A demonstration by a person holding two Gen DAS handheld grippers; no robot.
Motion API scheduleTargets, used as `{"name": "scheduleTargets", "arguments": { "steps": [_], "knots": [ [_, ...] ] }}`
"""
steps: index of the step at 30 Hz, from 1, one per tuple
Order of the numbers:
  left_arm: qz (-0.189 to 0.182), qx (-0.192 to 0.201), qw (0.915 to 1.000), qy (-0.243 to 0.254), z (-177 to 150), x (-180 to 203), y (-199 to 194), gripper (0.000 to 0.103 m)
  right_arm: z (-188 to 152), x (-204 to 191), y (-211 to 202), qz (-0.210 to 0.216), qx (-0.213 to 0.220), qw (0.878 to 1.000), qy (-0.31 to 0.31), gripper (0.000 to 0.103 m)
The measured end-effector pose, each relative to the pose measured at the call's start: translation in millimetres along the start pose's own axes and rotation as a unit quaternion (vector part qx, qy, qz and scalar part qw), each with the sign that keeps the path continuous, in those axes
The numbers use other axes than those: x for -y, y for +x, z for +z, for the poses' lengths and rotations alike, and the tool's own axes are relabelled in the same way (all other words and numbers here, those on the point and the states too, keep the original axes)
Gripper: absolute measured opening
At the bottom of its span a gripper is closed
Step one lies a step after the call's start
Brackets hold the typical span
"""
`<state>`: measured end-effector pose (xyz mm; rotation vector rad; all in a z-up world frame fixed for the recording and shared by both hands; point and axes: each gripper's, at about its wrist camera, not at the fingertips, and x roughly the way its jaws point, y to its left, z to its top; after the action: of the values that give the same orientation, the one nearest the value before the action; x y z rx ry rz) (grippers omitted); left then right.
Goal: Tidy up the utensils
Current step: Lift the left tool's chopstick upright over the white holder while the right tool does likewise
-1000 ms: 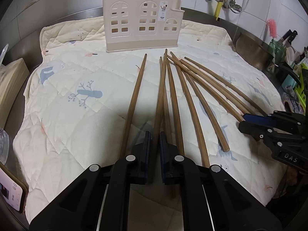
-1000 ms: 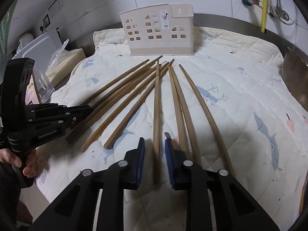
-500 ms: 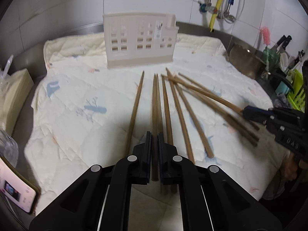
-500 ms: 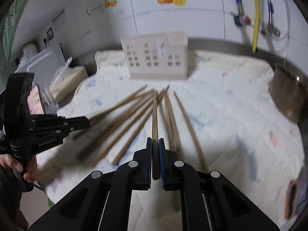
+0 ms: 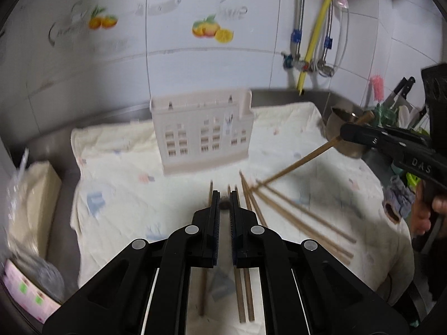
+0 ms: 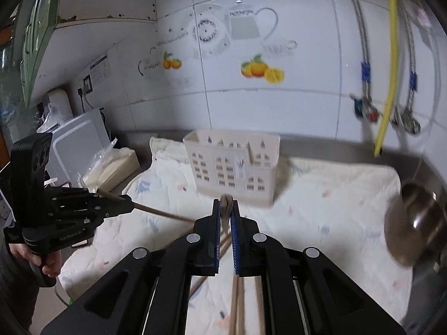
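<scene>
Left wrist view: left gripper (image 5: 224, 195) clamped on one chopstick seen end-on, raised above the quilted cloth (image 5: 117, 184). Right gripper (image 5: 347, 134) likewise pinches a chopstick (image 5: 293, 167), angled toward the cream holder (image 5: 204, 136). Remaining chopsticks (image 5: 293, 217) lie on the cloth. No chopstick visibly stands in the holder, so the sorting appears barely begun.

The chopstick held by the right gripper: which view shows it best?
The left wrist view: the chopstick shows nearly full length, slanting down from the right gripper toward the quilt. The right wrist view shows only its blurred end between the fingers.
</scene>
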<state>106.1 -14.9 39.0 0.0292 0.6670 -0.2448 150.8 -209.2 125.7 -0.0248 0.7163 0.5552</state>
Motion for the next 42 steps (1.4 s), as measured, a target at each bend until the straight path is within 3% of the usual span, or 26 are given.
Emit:
{"name": "scheduleTargets", "arguments": {
  "steps": [12,18,23,28,34,42],
  "knots": [
    [-0.009,0.055,0.9983,0.017,96,-11,-31,0.005,101,22,-2,-0.013,0.016,0.999,-0.027,0.007],
    [0.011,0.105,0.9940,0.027,156,-17,-48,0.005,142,33,2,-0.024,0.033,0.999,-0.027,0.007],
    [0.042,0.126,0.9910,0.015,192,-33,-31,0.005,152,41,25,-0.036,0.022,0.999,-0.024,0.007],
    [0.065,0.101,0.9928,-0.003,197,-53,13,0.005,143,48,56,-0.036,-0.001,0.999,-0.017,0.007],
    [0.061,0.056,0.9960,-0.033,177,-75,57,0.005,130,52,83,-0.039,-0.024,0.999,-0.017,0.007],
    [0.051,0.023,0.9969,-0.056,157,-87,82,0.006,118,56,98,-0.039,-0.041,0.998,-0.010,0.007]
  ]
}}
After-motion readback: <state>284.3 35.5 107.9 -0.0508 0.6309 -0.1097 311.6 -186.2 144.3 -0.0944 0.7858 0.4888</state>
